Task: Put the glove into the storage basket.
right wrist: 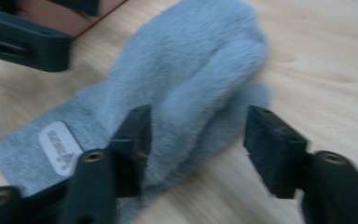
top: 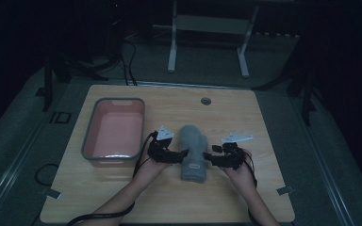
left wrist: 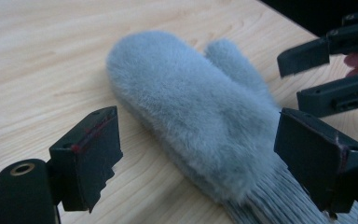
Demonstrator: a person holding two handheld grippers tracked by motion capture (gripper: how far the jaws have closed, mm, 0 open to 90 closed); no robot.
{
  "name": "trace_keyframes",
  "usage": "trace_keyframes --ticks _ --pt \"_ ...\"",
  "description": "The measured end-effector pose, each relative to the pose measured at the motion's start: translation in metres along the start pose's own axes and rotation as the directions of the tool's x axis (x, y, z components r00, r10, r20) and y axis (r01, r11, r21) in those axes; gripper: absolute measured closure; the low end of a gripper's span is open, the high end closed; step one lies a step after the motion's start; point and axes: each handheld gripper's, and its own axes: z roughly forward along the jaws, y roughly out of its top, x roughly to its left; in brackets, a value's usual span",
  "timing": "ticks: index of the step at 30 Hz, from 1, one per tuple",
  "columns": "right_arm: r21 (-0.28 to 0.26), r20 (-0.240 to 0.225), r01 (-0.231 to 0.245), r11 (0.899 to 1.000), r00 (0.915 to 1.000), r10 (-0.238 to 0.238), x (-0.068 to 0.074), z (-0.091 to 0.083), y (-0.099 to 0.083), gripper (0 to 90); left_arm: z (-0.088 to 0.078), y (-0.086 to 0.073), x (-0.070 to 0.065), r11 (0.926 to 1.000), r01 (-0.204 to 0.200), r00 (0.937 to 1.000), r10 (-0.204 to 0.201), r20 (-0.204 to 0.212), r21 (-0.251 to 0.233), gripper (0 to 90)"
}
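At the near middle of the surface (top: 245, 117), the left tool (left wrist: 200, 154) stands with its jaws wide apart around the cuff end of the grey furry mitten (left wrist: 186, 116), not pressing it. The right tool (right wrist: 198, 149) sits at the mitten's other side, jaws half open around its thumb edge, with no squeeze showing. The mitten lies flat, just right of the pink tub (top: 90, 136).

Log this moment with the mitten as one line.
left gripper: open, astride cuff end | right gripper: open, at thumb side | grey mitten: flat on table | pink bin: left of it
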Motion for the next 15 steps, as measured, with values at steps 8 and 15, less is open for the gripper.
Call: trace_keyframes --ticks 8,15 --pt "0.118 0.015 -0.019 0.993 0.9997 0.017 -0.004 0.022 -0.007 47.5 0.029 0.003 0.014 0.9921 0.010 0.9995 -0.006 -0.031 0.125 20.4" --pt "0.178 -0.050 -0.047 0.983 0.9971 0.057 -0.014 0.033 -0.006 42.6 0.047 -0.001 0.015 0.9827 0.012 0.9995 -0.017 0.026 0.185 24.4"
